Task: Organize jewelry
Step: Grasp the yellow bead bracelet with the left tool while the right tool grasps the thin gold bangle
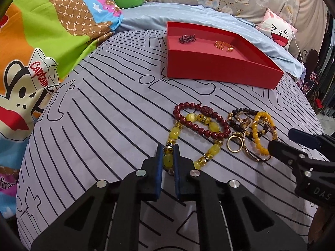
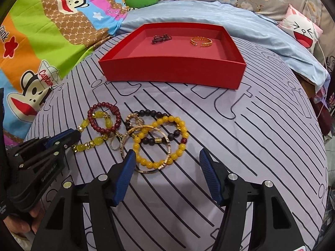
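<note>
Two pieces already lie in the red tray (image 2: 171,71). Left gripper (image 1: 168,156) pinches the yellow bracelet (image 1: 213,149) in the pile on the cloth; right gripper (image 2: 165,161) gapes, empty. Next: lift clear, untangling the red bracelet (image 1: 209,125), then carry to the tray.

Bare striped sheet (image 2: 240,146) lies open between my bracelets (image 2: 146,133) and the tray (image 2: 173,73); nothing blocks that path.

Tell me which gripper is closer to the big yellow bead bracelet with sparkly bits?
Left. The left gripper has its jaws closed around a bead of the yellow crystal bracelet. The right gripper sits open off to the side, by the orange bead bracelet.
</note>
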Available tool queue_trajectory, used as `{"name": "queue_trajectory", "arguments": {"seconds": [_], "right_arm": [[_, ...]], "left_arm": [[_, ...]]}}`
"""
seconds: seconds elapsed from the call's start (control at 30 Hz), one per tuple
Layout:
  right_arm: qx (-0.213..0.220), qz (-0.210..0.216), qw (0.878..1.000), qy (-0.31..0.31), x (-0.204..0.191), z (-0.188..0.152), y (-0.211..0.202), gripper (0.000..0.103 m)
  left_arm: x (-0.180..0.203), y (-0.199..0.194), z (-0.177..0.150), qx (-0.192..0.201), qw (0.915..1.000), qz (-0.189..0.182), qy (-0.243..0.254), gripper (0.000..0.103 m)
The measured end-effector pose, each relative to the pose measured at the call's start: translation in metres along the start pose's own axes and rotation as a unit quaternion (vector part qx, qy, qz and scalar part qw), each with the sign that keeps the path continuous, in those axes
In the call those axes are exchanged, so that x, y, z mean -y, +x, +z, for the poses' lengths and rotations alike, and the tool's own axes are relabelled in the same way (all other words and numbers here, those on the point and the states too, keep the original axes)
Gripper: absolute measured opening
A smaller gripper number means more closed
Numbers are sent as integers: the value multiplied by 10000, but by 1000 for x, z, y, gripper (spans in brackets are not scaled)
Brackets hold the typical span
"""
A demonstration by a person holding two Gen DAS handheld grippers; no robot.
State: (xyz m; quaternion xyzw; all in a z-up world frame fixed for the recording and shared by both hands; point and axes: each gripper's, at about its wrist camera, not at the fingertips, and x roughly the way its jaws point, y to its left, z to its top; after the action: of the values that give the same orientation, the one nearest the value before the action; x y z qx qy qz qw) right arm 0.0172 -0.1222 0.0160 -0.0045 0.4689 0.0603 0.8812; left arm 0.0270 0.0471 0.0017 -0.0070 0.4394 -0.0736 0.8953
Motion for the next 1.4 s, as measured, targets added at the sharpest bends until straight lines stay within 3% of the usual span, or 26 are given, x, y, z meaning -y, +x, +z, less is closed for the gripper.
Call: {"name": "queue_trajectory", "arguments": {"seconds": [0.47,0.57,0.67,1.0,1.4], "right_arm": [[-3,-266,9971,-713,-32,0,18,68],[40,-344,9963,-787,-33,0,20,68],[94,-395,9960,-801,-33,1,19,60],[141,-128,9994,-292,-13,2,7,60],[294,-153,9994,77,12,0,-17,60]], "left_arm": [[-1,-1,-3,70,10000,-22,-12,9],[-1,-1,-3,73,10000,-45,-29,9],[-1,-1,-2,72,10000,-52,-37,9],[-4,-3,1,-44,9993,-269,-241,9],[9,-38,11,196,9979,-579,-203,9]]}}
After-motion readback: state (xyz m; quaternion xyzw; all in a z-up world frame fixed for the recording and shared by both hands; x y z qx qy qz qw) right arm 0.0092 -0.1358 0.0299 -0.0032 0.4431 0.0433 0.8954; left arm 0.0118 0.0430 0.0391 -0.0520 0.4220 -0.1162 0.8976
